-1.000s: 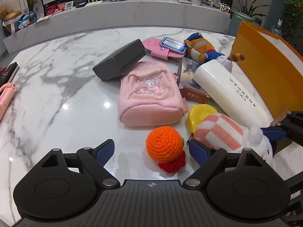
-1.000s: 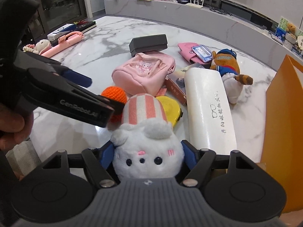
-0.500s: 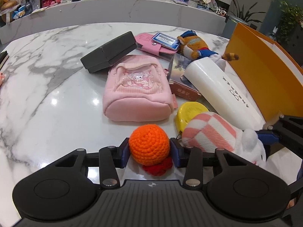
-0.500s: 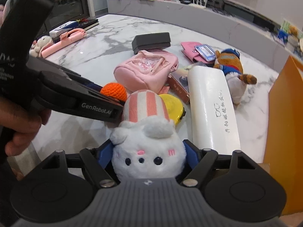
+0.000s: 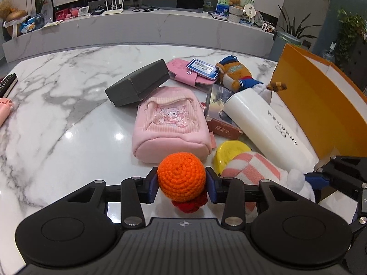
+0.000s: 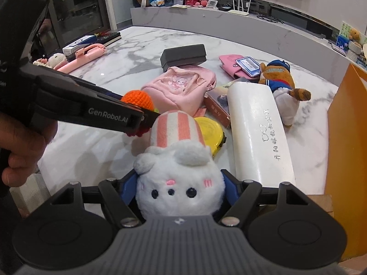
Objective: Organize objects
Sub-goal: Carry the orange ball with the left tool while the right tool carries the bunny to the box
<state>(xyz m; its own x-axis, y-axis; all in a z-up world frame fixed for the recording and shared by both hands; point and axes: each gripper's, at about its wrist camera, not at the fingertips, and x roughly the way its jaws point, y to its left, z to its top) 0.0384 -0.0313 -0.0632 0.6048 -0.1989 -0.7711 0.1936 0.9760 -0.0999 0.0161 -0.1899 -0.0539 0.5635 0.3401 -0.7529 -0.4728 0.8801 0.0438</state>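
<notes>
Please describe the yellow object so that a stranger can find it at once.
On the marble table, find the long white case lying beside the orange box. The yellow disc lies between that case and the pink pouch, the only flat, round, glossy thing among soft toys.

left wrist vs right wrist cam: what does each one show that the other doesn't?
Only left wrist: left gripper closing its jaws on the orange crochet ball, pads on both its sides.

Only right wrist: the white plush's face between the right gripper fingers, the person's hand, and the small doll by the table's far edge.

Both: pink pouch, yellow lid, white case, grey box, orange bag.
</notes>
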